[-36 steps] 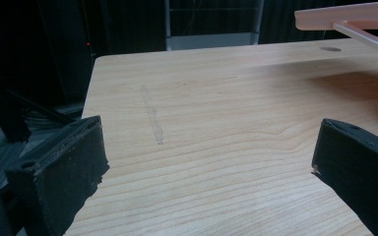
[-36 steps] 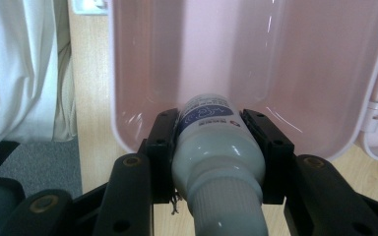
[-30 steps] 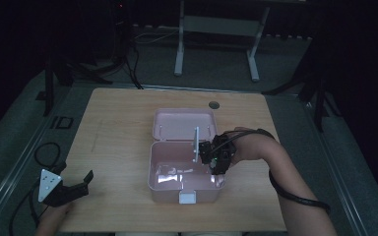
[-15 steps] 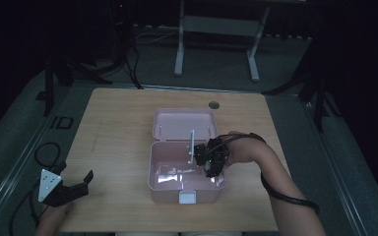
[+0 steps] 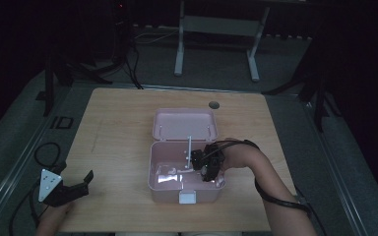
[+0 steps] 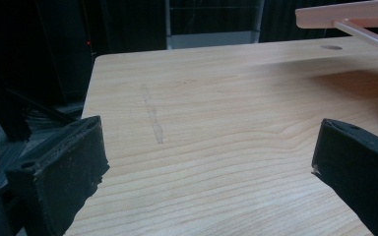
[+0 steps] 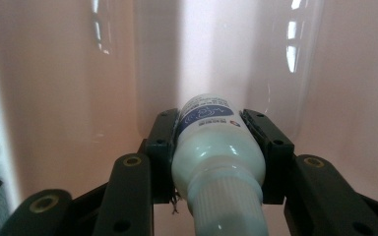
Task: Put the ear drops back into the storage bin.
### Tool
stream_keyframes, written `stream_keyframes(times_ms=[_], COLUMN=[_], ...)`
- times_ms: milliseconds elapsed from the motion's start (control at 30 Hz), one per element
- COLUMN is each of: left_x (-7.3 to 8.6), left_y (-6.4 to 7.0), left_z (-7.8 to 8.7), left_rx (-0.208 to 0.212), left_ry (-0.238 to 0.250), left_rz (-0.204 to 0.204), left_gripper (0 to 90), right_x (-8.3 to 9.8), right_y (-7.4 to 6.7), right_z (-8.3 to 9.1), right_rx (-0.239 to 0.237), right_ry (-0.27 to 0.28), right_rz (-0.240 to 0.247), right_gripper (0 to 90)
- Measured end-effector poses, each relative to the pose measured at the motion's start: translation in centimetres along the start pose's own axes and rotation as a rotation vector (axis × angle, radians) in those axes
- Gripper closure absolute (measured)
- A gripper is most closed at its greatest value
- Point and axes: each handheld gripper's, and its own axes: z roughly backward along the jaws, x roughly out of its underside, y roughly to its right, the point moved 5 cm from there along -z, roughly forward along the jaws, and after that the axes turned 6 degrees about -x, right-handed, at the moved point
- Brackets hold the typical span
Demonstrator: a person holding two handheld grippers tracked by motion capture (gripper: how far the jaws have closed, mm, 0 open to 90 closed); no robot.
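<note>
Pink plastic makes the box (image 5: pixel 184 189) that sits open in the middle of the wooden table (image 5: pixel 123 128). Its lid (image 5: pixel 184 124) leans back at 12 o'clock. The right gripper (image 5: pixel 207 164) reaches down inside the box, near the wall at 3 o'clock.

In the right gripper view, its two black jaws are closed tight on a small white bottle (image 7: pixel 216 152). One jaw presses each side. The bottle has a blue label near its far end. Its long way runs straight along the jaws, with the bottom end pointing out past the tips toward the pink box floor and the ridged neck end back near the hand. So the bottle is not lying free. It sits between the jaws, just above or close to the floor; I cannot tell if it touches.

My guess is the bottle is going into the box or coming out.

The left gripper (image 5: pixel 66 189) rests far off at 8 o'clock on the table edge. Its jaws are wide apart and hold nothing.
</note>
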Motion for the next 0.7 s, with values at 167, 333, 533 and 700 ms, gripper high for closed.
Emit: stream_keyframes(times_ms=[167, 333, 533, 700], left_x=[0.0, 0.0, 0.0, 0.0], left_y=[0.0, 0.0, 0.0, 0.0], left_z=[0.0, 0.0, 0.0, 0.0], left_rx=[0.001, 0.003, 0.003, 0.005], left_ry=[0.0, 0.001, 0.002, 0.002], left_rz=[0.0, -0.001, -0.002, -0.002], left_gripper=[0.4, 0.4, 0.4, 0.4], right_x=[-0.1, -0.3, -0.3, -0.3], right_y=[0.4, 0.6, 1.3, 1.8], right_z=[-1.1, -1.9, -2.8, -3.3], right_rx=[-0.003, 0.013, 0.003, 0.005], right_ry=[-0.004, -0.017, -0.007, -0.002], right_rz=[0.0, 0.016, -0.018, -0.036], right_gripper=[59.7, 59.7, 59.7, 59.7])
